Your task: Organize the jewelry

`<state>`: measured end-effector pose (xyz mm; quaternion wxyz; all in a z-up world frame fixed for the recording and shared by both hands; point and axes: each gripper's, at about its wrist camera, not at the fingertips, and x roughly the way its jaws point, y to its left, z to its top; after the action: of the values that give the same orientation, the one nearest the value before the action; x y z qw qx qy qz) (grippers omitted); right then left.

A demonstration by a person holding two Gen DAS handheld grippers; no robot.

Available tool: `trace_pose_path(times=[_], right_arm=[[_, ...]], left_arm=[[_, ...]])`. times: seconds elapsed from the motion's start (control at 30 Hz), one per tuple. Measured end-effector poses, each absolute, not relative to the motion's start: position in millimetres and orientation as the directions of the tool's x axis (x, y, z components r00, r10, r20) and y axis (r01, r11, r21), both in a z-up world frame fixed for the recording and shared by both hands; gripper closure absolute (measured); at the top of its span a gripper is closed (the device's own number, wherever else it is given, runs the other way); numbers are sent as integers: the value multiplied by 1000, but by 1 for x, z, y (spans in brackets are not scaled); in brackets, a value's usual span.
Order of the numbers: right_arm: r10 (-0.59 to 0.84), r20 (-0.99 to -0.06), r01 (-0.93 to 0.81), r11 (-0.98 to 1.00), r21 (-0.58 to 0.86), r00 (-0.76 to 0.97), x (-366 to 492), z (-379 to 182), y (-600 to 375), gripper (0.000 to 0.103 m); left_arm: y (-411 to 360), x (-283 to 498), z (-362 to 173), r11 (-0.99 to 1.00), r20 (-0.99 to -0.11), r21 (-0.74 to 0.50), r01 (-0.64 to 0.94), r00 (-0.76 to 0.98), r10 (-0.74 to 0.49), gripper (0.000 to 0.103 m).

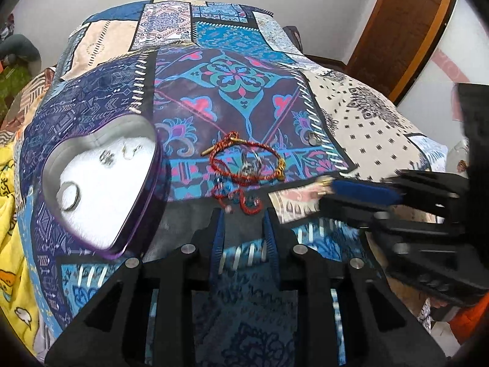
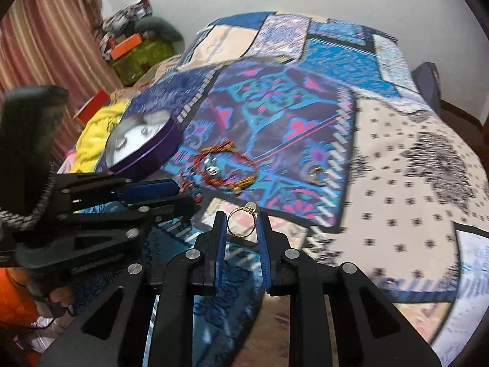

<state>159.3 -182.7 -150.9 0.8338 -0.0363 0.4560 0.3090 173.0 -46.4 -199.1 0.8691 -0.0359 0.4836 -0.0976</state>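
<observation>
the right hand-held gripper (image 2: 242, 223) pinched a gold ring (image 2: 241, 220) by its band, lifted off the bed (image 2: 397, 183), likely bound for the heart tin (image 1: 101, 183); the left hand-held gripper (image 1: 244, 223) hung empty, jaws apart.

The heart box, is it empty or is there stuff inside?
Not empty. The open heart box holds a ring and a few small pieces on its white lining; no lid covers it.

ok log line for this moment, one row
right gripper: shut on gold ring | left gripper: no grip, by red cord | heart tin: open, ring inside | red bracelet: on quilt
</observation>
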Motion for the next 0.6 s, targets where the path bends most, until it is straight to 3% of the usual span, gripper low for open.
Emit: trace_pose_path(times=[0.2,0.3,0.6], right_arm=[[480,-769,-514,826,233,422,160,-143,-196,85],[485,-764,-505,828,243,427,160,-142,-198,85],[498,-744,-516,822,242,445,155,-128,-194,85]], left_arm=[[-52,189,-205,981,-834,-154,114,517,-191,78],[-53,193,-207,985,-839,-143,98,516,-173,94],[-40,173,-187,977,-811,-195,82,547,-208,98]])
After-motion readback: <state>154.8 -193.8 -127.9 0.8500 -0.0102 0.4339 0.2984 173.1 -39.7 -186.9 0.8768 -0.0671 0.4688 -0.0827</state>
